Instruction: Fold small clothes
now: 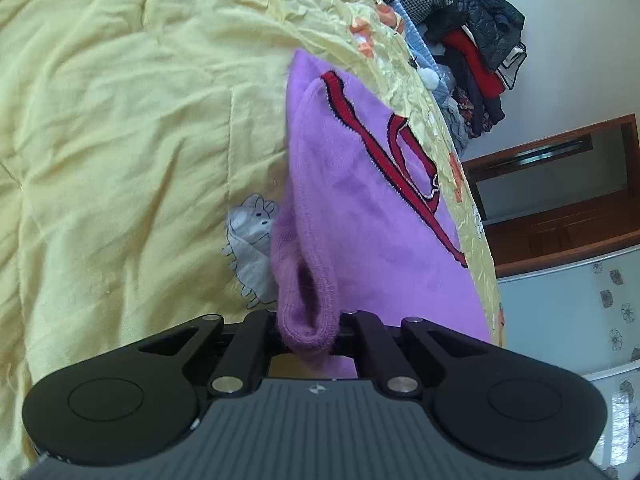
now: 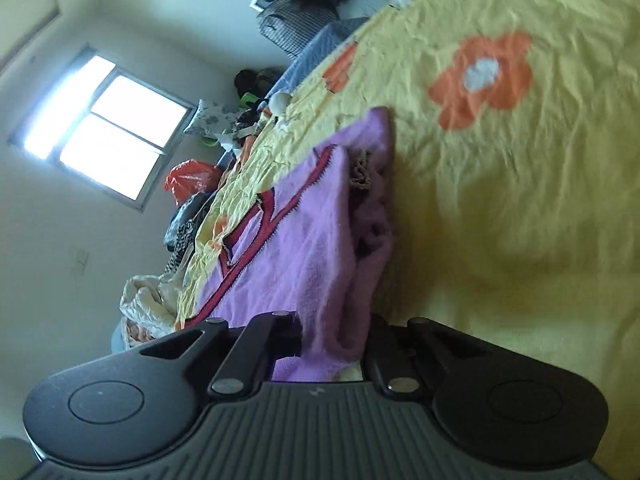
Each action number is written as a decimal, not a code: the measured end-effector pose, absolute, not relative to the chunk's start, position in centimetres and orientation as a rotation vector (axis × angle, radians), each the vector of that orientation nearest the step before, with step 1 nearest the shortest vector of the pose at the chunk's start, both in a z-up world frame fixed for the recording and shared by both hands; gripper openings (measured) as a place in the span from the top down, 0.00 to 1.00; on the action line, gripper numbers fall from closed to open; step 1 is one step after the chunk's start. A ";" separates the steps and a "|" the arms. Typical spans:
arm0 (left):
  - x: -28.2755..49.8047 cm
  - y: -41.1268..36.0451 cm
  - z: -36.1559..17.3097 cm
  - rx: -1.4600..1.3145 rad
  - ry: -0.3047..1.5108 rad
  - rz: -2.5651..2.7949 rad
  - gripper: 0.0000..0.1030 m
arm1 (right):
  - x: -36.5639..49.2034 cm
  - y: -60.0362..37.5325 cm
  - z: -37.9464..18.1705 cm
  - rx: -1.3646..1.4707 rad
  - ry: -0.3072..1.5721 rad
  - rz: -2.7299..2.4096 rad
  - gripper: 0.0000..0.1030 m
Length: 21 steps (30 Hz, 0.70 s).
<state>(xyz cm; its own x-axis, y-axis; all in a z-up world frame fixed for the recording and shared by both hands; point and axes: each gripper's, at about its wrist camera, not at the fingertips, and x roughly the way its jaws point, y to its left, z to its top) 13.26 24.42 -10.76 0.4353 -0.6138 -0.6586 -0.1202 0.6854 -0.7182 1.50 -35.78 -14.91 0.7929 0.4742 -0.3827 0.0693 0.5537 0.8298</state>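
Note:
A small purple knit sweater with red trim lies stretched over a yellow quilt. My left gripper is shut on a ribbed cuff or hem edge of the sweater. In the right wrist view the same purple sweater runs from my right gripper out over the quilt. My right gripper is shut on a bunched edge of the sweater. The fingertips of both grippers are hidden by the cloth.
A pile of dark and red clothes sits past the quilt's far edge, with a wooden cabinet beyond. In the right wrist view there are more clothes and bags along the bed edge and a window.

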 end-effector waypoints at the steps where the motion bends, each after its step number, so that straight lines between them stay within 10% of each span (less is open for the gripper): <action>1: 13.1 24.4 -10.5 -0.784 1.101 -0.356 0.95 | 1.3 -35.8 -14.7 0.960 0.626 0.262 0.95; 12: 9.2 25.3 -14.4 -0.819 1.187 -0.316 0.91 | -3.8 -35.5 -15.3 0.868 0.686 0.249 0.91; 15: 8.2 26.5 -12.5 -0.758 1.158 -0.241 0.74 | -5.5 -36.5 -14.9 0.802 0.723 0.158 0.58; 17: 7.5 26.3 -9.1 -0.611 1.085 -0.153 0.32 | -7.0 -36.3 -12.3 0.650 0.672 0.112 0.44; 19: 6.8 24.9 -5.9 -0.486 0.967 -0.100 0.07 | -8.0 -35.3 -9.8 0.506 0.589 0.105 0.44; 21: 6.7 21.8 -3.8 -0.359 0.875 -0.106 0.07 | -7.1 -33.9 -8.6 0.453 0.571 0.139 0.44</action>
